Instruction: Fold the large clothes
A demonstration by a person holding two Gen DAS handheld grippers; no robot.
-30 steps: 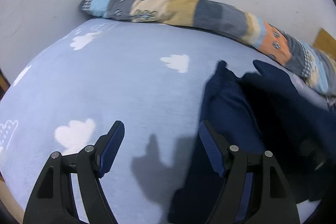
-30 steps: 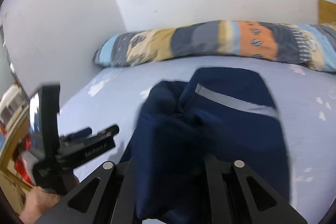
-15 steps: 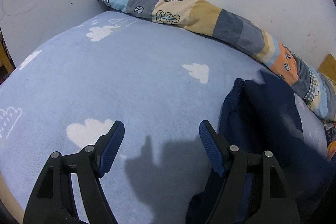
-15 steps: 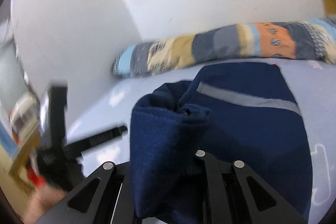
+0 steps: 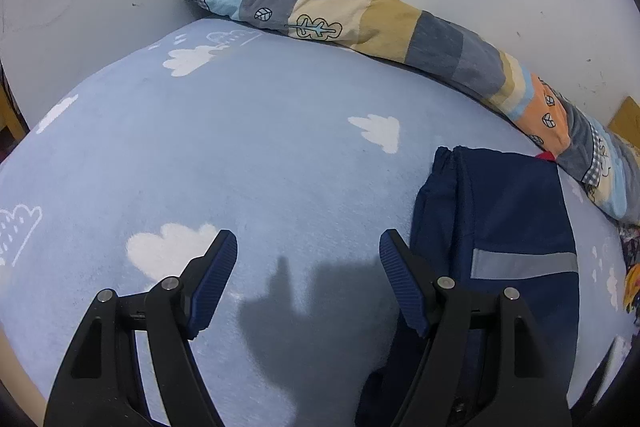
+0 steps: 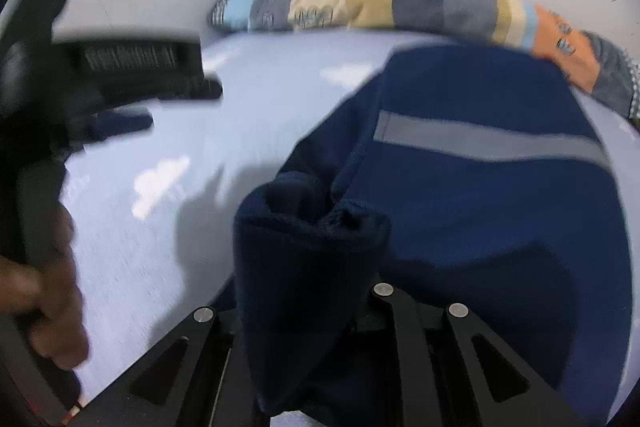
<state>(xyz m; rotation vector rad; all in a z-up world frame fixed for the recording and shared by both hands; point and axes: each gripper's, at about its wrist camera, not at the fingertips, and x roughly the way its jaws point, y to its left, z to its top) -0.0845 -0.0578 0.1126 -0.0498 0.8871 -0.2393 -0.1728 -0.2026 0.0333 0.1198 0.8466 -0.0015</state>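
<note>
We have the navy garment (image 5: pixel 508 227) lying on the cloud-print bedsheet (image 5: pixel 260 155), over toward the right side of the bed and just short of the long patchwork bolster (image 5: pixel 400 27) that runs along the wall. In the left wrist view it already reads as a narrow folded stack: straight left edge, squared far end, a grey reflective stripe (image 5: pixel 524 264) across the top layer. A scrap of red shows at its far corner, too small for us to name.

Our left gripper (image 5: pixel 308 279) hovers over bare sheet just beside the garment's left edge, jaws spread wide with nothing between them. Our right gripper (image 6: pixel 304 311) has a thick bunched fold of the navy fabric between its jaws; they are beginning to part, though the cloth sits so deep over them that we cannot see the pads themselves. The picture there is smeared by motion. The left gripper and the hand (image 6: pixel 44 299) holding it show at that view's left edge.

We judge the fold to be nearly finished: the lengthwise folds look done, and what remains is laying this last held portion flat on the stack, letting go, and perhaps smoothing the edges
</note>
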